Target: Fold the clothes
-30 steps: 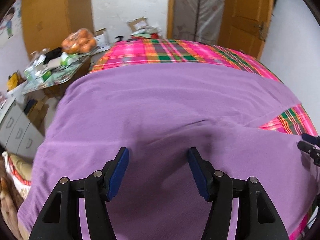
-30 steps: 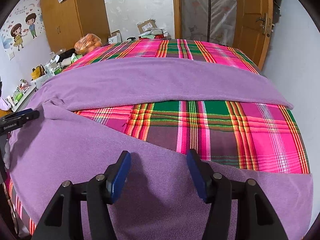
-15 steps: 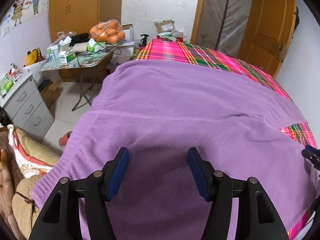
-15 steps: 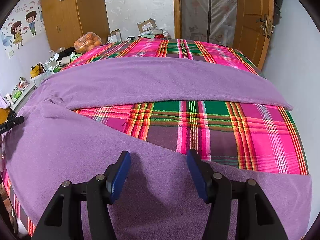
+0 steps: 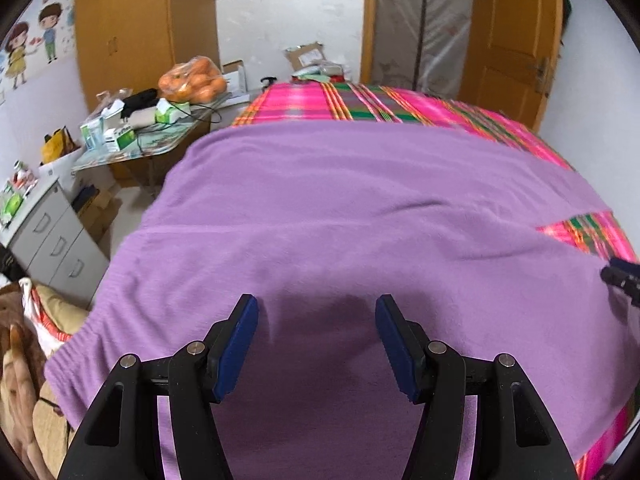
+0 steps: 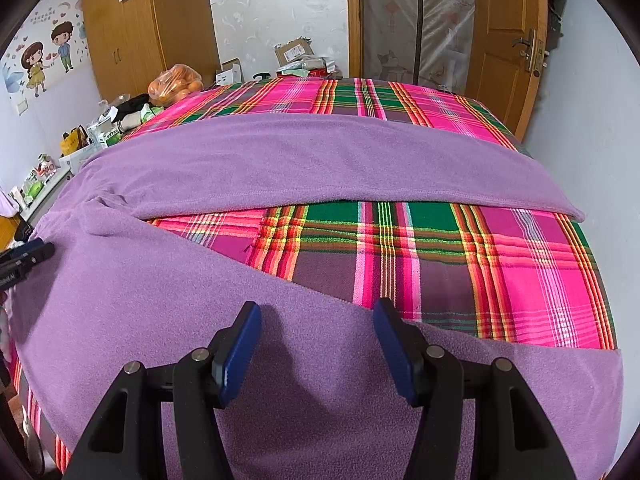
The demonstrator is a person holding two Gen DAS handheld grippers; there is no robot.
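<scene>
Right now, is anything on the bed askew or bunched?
Yes: the purple fleece pants lie splayed, legs apart with plaid bedspread showing between them, and the fabric is puckered at the crotch. No damage visible.

Purple fleece trousers (image 6: 168, 304) spread flat on plaid bed, legs splayed apart w/ gap.

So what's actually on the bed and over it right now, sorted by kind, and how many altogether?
Purple fleece trousers: 1, spread flat, two legs apart
Plaid bedsheet: 1
Grippers: 2, left gripper and right gripper, both open over the purple fabric
Total: 4
</scene>
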